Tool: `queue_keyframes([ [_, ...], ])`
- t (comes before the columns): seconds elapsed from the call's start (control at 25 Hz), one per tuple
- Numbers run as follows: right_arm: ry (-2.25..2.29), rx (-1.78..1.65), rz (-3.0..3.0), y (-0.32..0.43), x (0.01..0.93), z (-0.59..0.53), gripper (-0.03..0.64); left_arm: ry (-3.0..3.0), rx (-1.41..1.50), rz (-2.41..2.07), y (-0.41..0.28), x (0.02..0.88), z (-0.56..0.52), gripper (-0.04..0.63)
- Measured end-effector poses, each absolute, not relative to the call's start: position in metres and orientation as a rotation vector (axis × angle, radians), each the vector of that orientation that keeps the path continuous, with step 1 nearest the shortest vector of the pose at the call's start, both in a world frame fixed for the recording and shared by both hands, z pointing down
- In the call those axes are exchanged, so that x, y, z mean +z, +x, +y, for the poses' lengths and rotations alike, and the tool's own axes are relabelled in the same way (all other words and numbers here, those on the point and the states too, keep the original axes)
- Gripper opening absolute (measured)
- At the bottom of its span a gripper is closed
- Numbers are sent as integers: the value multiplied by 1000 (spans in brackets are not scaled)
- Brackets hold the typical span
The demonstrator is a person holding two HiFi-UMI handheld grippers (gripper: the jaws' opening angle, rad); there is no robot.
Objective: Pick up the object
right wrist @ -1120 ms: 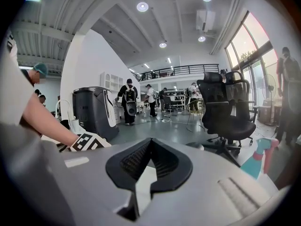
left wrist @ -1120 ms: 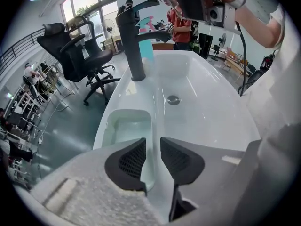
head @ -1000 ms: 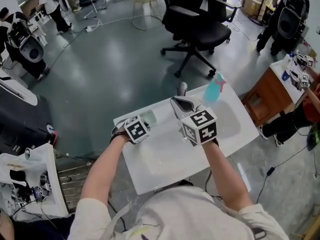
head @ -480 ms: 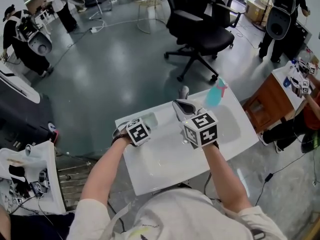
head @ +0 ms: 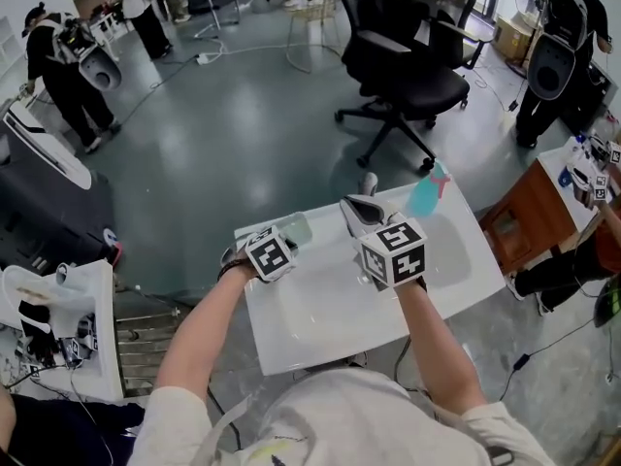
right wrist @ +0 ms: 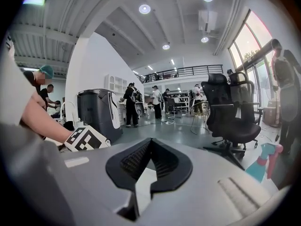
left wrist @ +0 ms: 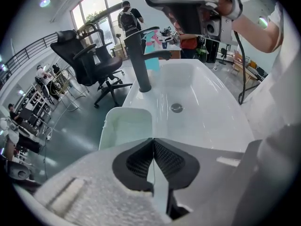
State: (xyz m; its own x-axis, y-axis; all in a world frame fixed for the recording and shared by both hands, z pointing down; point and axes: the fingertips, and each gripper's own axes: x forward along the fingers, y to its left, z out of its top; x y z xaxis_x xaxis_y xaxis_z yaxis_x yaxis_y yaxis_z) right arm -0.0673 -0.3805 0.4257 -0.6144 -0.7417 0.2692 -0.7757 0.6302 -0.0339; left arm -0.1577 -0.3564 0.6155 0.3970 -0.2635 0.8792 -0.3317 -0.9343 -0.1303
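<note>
Left gripper [left wrist: 153, 145]: jaws pressed together, apparently pinching the thin near rim of the pale green tray [left wrist: 126, 126], ready to lift it.
Tray: on the white basin's [head: 330, 309] left ledge.
Right gripper [right wrist: 150, 147]: jaws together, empty, held clear of the pick.
Left gripper view: shows the rim contact that the head view hides.

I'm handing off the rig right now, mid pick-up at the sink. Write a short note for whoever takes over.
The left gripper: tongs shut, apparently pinching the thin wall of the pale translucent tub.
The right gripper: tongs shut and empty, hovering over the sink and pointing out at the room.
Things: the tub sits on the sink's left deck, beside the faucet. A teal spray bottle stands at the far right corner, untouched.
Done: reach and grasp on the tub.
Left: lift it. It does not look raised off the deck yet, so check the pinch holds as you rise.
</note>
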Motion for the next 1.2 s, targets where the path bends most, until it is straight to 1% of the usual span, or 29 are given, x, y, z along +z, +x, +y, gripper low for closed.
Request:
queue_keyframes([
  [0.6,1218,169,-2682,-80,405,-384,3,2699,1359,-912,-169,539,-374,11],
  [0.96,1210,157,-2712,-84,392,-389,3,2704,1147,-1163,-192,487,-383,11],
  [1.2,1209,148,-2725,-88,387,-390,3,2708,947,-1331,-205,452,-384,11],
])
